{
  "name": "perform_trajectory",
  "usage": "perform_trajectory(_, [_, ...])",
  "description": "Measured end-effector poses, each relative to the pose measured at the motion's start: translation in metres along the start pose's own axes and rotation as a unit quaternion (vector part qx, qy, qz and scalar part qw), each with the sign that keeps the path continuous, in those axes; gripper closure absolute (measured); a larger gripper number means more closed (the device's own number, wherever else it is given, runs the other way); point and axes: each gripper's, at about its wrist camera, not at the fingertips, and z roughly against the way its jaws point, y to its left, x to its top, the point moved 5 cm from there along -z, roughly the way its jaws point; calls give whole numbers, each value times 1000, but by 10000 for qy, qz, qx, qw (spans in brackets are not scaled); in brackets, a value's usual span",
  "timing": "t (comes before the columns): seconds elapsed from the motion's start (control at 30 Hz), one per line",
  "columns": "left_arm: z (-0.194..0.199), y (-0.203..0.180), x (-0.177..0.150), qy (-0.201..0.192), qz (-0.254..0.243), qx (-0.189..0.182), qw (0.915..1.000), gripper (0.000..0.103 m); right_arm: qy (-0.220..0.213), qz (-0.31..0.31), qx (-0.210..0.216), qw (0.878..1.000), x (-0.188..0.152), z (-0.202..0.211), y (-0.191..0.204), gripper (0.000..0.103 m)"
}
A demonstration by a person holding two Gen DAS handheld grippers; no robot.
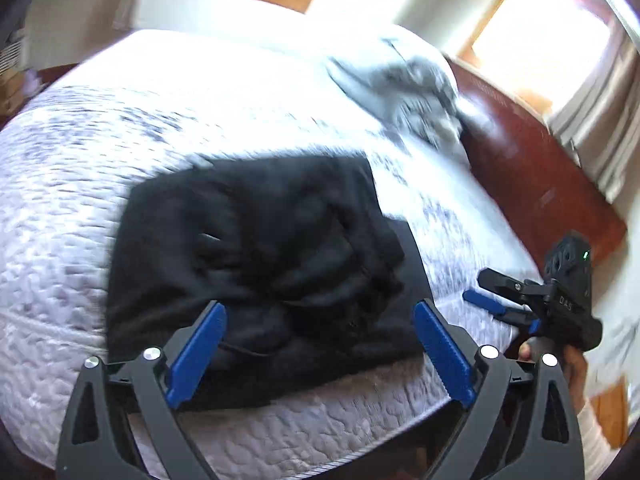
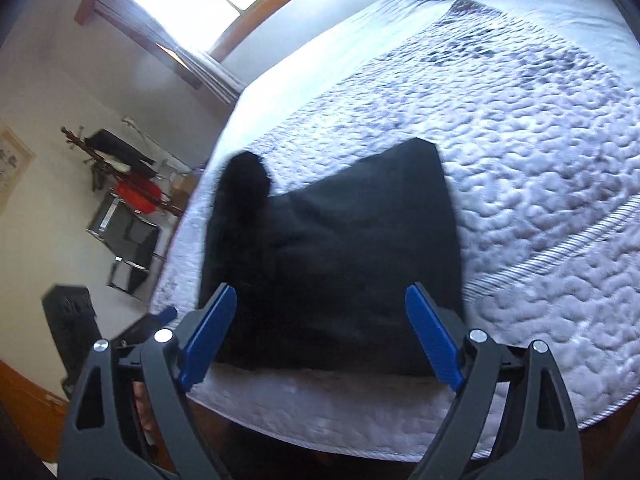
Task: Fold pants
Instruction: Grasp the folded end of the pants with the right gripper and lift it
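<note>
Two grippers gape, grasping nothing: left gripper (image 1: 320, 354) and right gripper (image 2: 322, 334), each just short of the pants (image 1: 256, 264) at 12 o'clock. Pants lie folded near the bed's (image 2: 520, 152) edge. Pillows (image 1: 416, 96) sit far off at 1 o'clock.

You can read only one marking: the pale letters "D A S" on the black body of the right gripper (image 1: 496, 296), seen in the left wrist view just right of the black pants (image 1: 256, 264). The framed picture (image 2: 10, 164) on the wall left of the pants (image 2: 344, 256) is too blurred for you to read.
</note>
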Motion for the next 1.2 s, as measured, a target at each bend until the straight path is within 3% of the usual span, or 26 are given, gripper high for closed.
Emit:
perform_trajectory(0.1, [6, 36, 11, -193, 475, 313, 9982, 4, 194, -294, 478, 9982, 11, -20, 10, 13])
perform_trajectory(0.3, [-11, 107, 3, 66, 1195, 792, 9897, 4, 641, -518, 588, 9949, 14, -66, 12, 12])
perform_trajectory(0.53, [-22, 132, -22, 360, 1080, 1368, 9840, 4, 894, -830, 759, 9896, 8, -91, 3, 12])
perform_trajectory(0.63, [-26, 142, -28, 528, 1030, 1517, 9816, 4, 938, -981, 1058, 9851, 8, -96, 3, 12])
perform_trajectory(0.83, [-26, 153, -34, 617, 1164, 1440, 9808, 3, 992, -1140, 1511, 9769, 15, -111, 11, 12])
perform_trajectory(1.2, [-27, 160, -41, 713, 1241, 1330, 9807, 3, 1161, -842, 1365, 9802, 23, -142, 39, 14])
